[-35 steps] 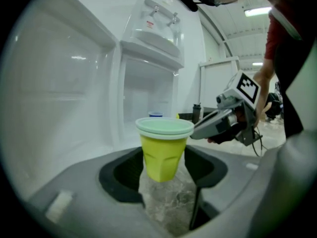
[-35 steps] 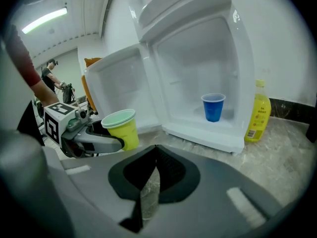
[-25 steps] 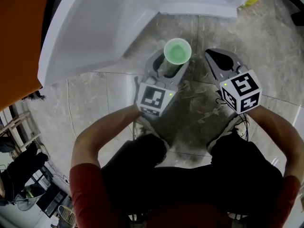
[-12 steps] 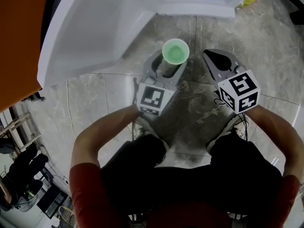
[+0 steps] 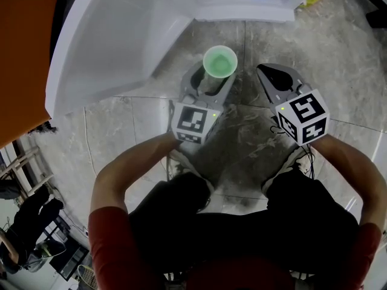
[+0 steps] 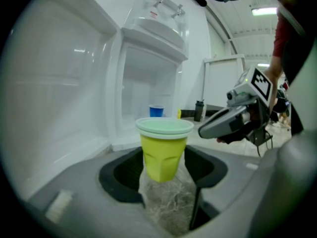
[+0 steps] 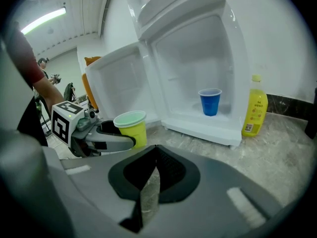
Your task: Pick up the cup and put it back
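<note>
A yellow cup with a pale green rim (image 5: 219, 61) stands upright above the marble floor, and my left gripper (image 5: 209, 81) is shut on its lower body. In the left gripper view the cup (image 6: 163, 150) fills the gap between the jaws of the left gripper (image 6: 164, 178). My right gripper (image 5: 268, 72) hovers just right of the cup, shut, with nothing held. In the right gripper view its jaws meet at the tip of the right gripper (image 7: 155, 151), and the cup (image 7: 132, 127) shows to the left in the left gripper (image 7: 106, 139).
A small white fridge (image 5: 151, 23) stands open ahead, its door (image 7: 116, 83) swung out to the left. A blue cup (image 7: 210, 101) sits on its inner shelf. A yellow bottle (image 7: 254, 112) stands on the floor right of the fridge. A dark bottle (image 6: 199, 110) is farther back.
Cup, grippers and fridge have all drifted slightly up and left in the head view. The left gripper's hold on the cup is the same.
</note>
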Demonstrator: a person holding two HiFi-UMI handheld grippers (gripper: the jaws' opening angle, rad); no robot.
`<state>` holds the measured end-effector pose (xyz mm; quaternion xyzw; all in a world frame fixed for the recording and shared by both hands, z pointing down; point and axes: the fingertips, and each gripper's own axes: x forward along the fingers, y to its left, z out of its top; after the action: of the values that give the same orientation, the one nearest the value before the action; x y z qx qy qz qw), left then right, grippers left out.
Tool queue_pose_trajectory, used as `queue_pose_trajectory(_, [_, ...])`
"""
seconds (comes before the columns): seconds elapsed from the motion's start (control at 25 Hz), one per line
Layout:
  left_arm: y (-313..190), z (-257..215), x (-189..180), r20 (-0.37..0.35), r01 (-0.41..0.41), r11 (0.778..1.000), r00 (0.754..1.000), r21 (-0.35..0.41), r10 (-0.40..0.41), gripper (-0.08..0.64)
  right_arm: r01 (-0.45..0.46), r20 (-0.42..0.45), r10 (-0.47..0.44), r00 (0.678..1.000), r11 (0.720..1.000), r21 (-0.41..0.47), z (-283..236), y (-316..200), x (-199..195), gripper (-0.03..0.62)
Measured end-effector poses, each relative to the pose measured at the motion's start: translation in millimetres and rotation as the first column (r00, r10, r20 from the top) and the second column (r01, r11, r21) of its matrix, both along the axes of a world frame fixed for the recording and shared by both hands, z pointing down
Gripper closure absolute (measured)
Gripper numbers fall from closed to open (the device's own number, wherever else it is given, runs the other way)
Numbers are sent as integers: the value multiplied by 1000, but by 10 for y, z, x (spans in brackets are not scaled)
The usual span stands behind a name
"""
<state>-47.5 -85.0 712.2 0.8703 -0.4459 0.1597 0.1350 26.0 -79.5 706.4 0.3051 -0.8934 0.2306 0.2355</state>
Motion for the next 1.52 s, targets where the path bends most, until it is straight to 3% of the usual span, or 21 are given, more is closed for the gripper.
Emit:
queue_pose_trajectory(0.28, [-198, -26, 86, 12, 0, 999, 1000, 32, -1, 302, -24, 2, 24, 1000, 1000, 3, 17, -70, 127, 592])
queue_pose_trajectory(0.84, [-795, -193, 126, 5, 80, 992, 997, 102, -81, 304, -57, 15, 57, 998, 998, -1, 50, -155, 315, 592])
queue_pose_trajectory(1.52, [-1712, -341, 207, -16, 180, 967, 984, 183, -180, 304, -91, 26, 91, 995, 996, -19, 134, -286, 464, 592])
